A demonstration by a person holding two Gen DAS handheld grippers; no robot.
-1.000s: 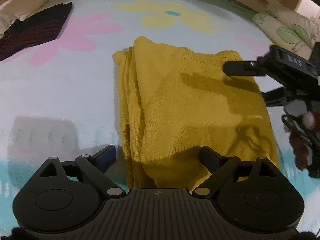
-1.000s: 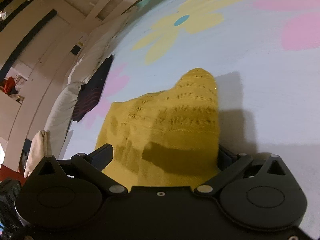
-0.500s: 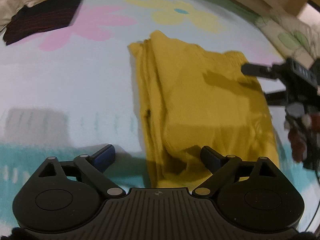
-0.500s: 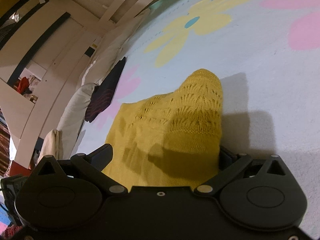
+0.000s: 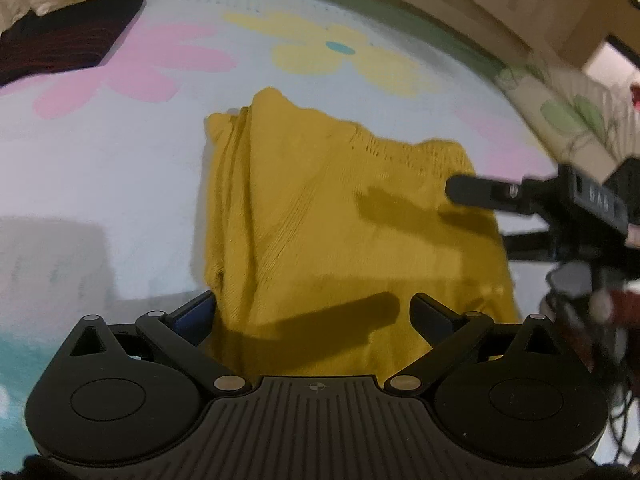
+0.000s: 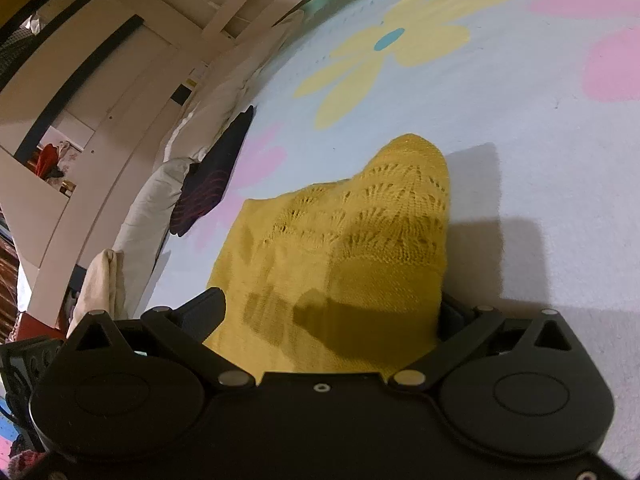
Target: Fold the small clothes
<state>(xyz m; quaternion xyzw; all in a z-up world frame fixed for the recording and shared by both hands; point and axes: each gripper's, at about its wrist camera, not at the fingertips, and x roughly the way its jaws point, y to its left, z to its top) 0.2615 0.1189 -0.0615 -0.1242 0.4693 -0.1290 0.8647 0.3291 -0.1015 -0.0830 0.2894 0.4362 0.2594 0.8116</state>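
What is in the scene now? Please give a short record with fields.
surface: flower-print bedspread
main item: yellow knit garment, partly folded, lying on the bedspread
other item: dark striped cloth, far left corner, apart from the garment
left gripper: jaws open, the garment's near edge between them
right gripper: jaws open, astride the garment's lacy edge

Pale blue bedspread (image 5: 120, 184) printed with pink and yellow flowers, yellow knitted garment (image 5: 320, 216) laid on it, dark striped garment (image 5: 68, 48) near the pillows (image 6: 152, 208)
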